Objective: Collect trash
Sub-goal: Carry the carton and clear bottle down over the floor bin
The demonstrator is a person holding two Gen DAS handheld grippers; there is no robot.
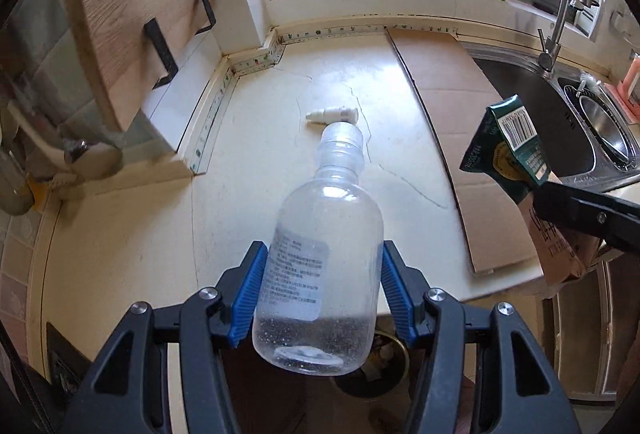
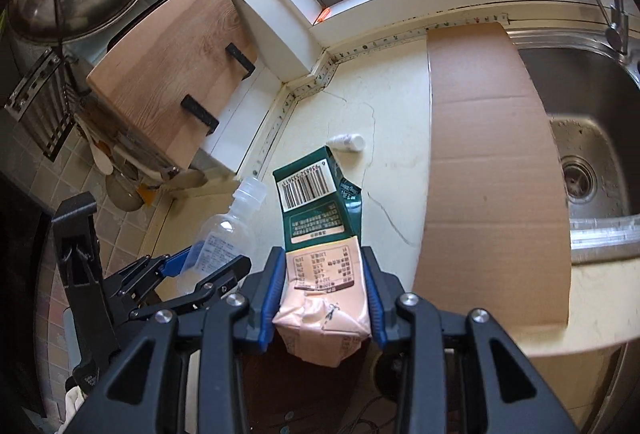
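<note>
Left wrist view: your left gripper [image 1: 322, 288] clamps the clear bottle [image 1: 320, 266] low on its body; right gripper [image 2: 326, 298] pinches the crushed carton [image 2: 322, 254]. Both hang above the bench [image 1: 120, 234] near edge. Risk: bottle pivots out if you tilt. Small vial [image 1: 332, 114] remains far back.

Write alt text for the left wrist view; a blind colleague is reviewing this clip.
The left gripper clamps a clear plastic bottle above a cream counter. A small white vial lies on the counter beyond, beside a flat sheet of cardboard. At right, the right gripper holds a green carton near the sink.
</note>
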